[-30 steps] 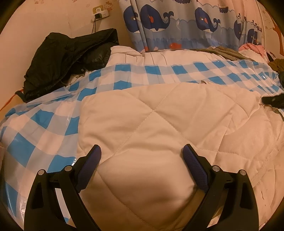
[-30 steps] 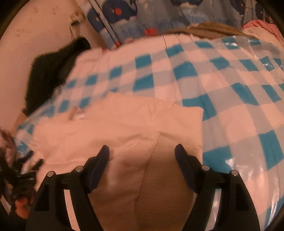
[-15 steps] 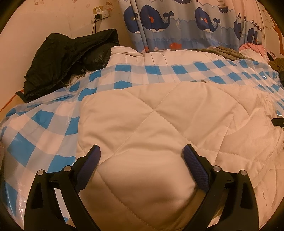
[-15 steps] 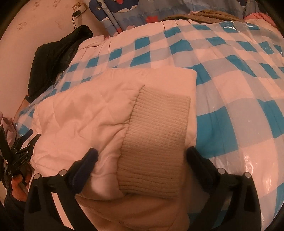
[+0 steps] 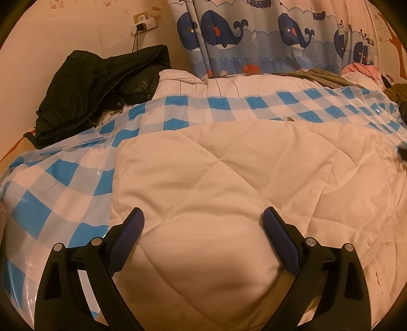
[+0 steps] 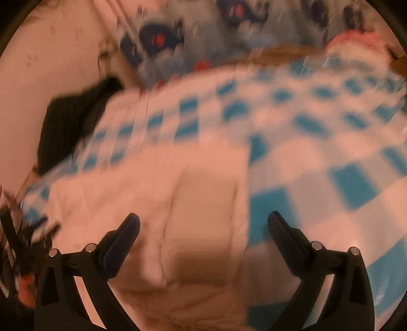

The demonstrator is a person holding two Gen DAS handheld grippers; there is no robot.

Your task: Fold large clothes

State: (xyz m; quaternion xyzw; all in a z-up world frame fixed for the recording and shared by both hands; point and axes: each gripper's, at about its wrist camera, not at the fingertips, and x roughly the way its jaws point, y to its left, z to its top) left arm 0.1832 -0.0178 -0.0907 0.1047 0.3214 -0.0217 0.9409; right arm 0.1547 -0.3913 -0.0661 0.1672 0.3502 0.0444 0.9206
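Quilted cream jacket (image 5: 229, 183) lies spread on the bed, filling the near part of the left wrist view. Nearest the lens, the left gripper (image 5: 203, 221) stands with its blue-padded fingers (image 5: 279, 236) wide apart just above the padded fabric, with nothing between them; whether the tips touch the cloth cannot be told. In the right wrist view, which is smeared by blur, the right gripper (image 6: 203, 224) is likewise spread wide and holds nothing. Below it lies the jacket's tan ribbed cuff (image 6: 206, 203), resting on top of the cream body of the garment near its right edge.

Under the jacket is a glossy blue-and-white checked sheet (image 5: 51, 193), showing to the left and beyond the garment in the left view and to the right of it in the right view. Past the sheet, white bedding (image 5: 229, 86) runs across the bed. A black coat (image 5: 96, 86) is heaped at the far left against the wall, under a wall socket (image 5: 143, 24) with a cord hanging down. At the far right sit pink clothes (image 5: 361, 70) and a grey-brown garment (image 5: 320, 76). A whale-print curtain (image 5: 267, 35) hangs behind the bed.
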